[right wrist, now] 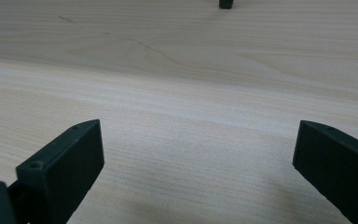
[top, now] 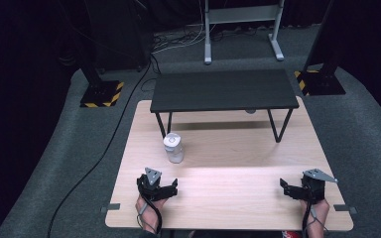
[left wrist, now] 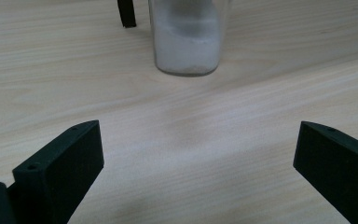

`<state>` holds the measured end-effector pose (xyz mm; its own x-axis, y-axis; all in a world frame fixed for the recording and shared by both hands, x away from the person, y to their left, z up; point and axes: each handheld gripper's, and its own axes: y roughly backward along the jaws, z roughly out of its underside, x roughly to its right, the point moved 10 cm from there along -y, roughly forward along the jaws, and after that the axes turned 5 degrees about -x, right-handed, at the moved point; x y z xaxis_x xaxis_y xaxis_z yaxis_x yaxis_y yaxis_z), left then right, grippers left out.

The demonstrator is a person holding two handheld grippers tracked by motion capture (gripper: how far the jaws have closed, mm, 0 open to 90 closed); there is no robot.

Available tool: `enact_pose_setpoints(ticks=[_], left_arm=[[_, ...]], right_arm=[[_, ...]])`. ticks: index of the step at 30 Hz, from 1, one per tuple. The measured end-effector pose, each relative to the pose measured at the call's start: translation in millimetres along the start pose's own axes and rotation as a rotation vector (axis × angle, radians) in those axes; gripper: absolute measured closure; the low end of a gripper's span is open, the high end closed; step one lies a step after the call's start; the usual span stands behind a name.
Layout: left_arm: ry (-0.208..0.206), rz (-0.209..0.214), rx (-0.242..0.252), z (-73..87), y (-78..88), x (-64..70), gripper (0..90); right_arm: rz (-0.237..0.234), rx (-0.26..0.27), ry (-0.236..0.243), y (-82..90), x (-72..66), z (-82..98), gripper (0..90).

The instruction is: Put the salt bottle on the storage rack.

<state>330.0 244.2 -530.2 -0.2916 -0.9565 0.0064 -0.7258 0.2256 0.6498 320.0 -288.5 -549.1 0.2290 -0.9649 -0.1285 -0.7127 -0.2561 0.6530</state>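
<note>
A clear jar (top: 173,148) with a white lid and white powder inside stands upright on the wooden table (top: 228,163), left of centre. My left gripper (top: 158,185) rests near the front left edge, a short way in front of the jar, jaws wide apart with nothing between them. In the left gripper view the jar (left wrist: 186,39) stands straight ahead of the left gripper (left wrist: 198,163), well beyond the jaws. My right gripper (top: 300,188) rests near the front right corner, open. Bare wood lies between the jaws of the right gripper (right wrist: 198,163).
A low black shelf (top: 223,90) on thin metal legs stands across the far half of the table; one leg (left wrist: 126,13) shows beside the jar. A black cable (top: 104,148) runs over the grey carpet on the left. Stand bases sit beyond the table.
</note>
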Motion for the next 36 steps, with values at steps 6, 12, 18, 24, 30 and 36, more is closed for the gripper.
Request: enact_pose_setpoints(ticks=[6,12,18,24,30,36], left_arm=[[0.006,0.003,0.013,-7.9,-8.8,-1.4,1.0],[0.002,-0.002,0.006,-23.3,-27.4,0.4,0.0],[0.048,0.026,0.004,-37.0,-49.5,-5.1,0.0],[0.082,0.044,0.021,-44.7,-67.9,-9.1,0.0],[0.062,0.027,0.042,-52.0,-78.0,-8.6,0.2],[0.045,0.018,0.048,-61.5,-85.6,-10.0,0.8]], right_arm=[[0.001,0.003,0.000,0.2,-0.1,0.4,0.7],[0.002,0.003,-0.001,0.3,-0.3,0.4,0.7],[0.009,0.006,-0.003,0.5,-0.8,0.6,0.6],[0.005,-0.002,0.005,0.0,-0.9,0.0,0.6],[0.007,-0.002,0.007,-0.1,-1.2,-0.1,0.6],[0.006,-0.004,0.006,-0.3,-1.0,-0.2,0.6]])
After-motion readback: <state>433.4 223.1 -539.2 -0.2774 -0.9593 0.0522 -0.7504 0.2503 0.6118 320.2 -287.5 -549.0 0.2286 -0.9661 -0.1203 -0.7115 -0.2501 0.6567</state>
